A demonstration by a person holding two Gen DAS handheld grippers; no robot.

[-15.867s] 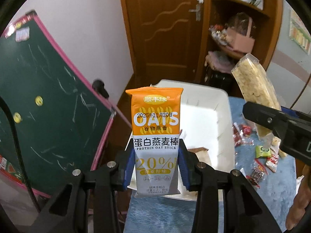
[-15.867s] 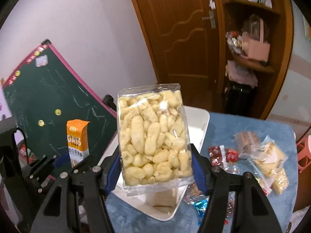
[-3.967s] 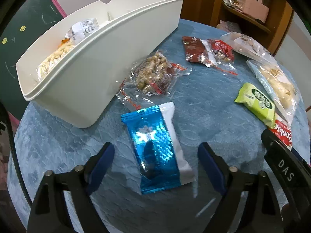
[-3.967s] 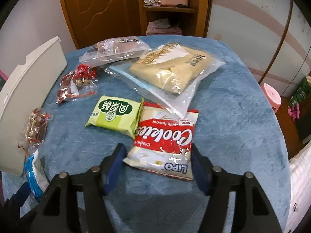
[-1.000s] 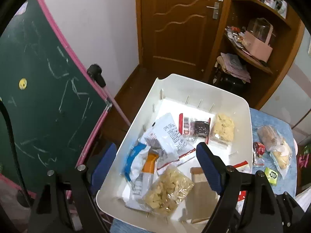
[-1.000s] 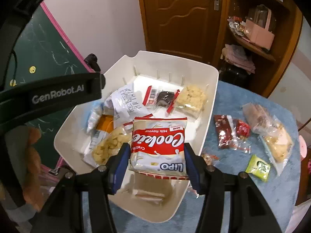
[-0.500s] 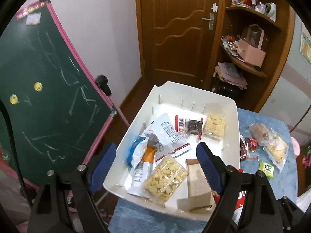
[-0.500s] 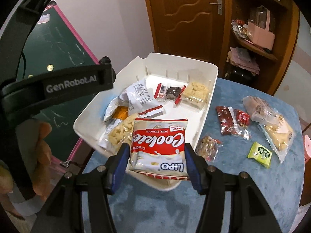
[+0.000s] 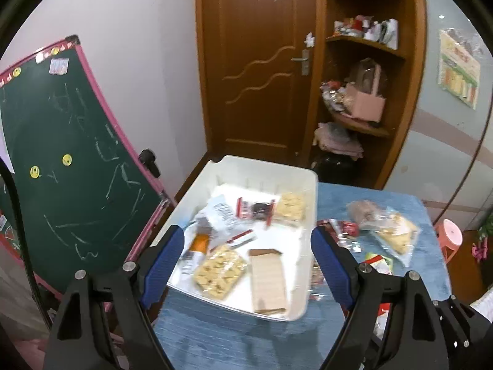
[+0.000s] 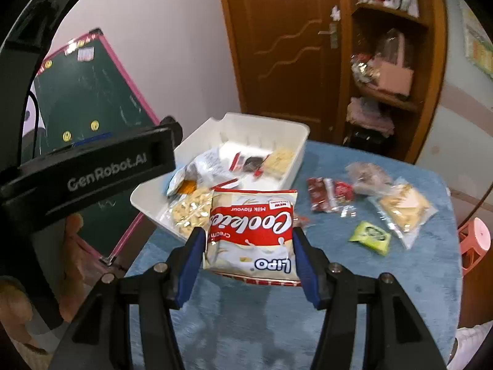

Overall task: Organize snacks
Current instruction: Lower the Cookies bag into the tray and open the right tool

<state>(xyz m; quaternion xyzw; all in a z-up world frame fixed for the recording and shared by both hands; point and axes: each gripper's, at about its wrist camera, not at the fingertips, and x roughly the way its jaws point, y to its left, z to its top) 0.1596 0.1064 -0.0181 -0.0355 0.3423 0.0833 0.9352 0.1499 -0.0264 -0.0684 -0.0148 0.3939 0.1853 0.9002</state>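
The right gripper (image 10: 248,254), angled downward above the blue table (image 10: 354,293), clamps a red-and-white cookie packet (image 10: 251,236). The left gripper (image 9: 248,265), jaws wide and empty, tilts toward the white bin (image 9: 308,203) at twelve o'clock.

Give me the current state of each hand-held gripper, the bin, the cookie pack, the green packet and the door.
Left hand-held gripper: open, nothing between the pads.
Right hand-held gripper: shut on the cookie pack.
Cookie pack: held off the table, print upside down.
White bin: on the table, partly filled with snacks.
Green packet: lying on the blue cloth, outside the bin.
Door: closed.
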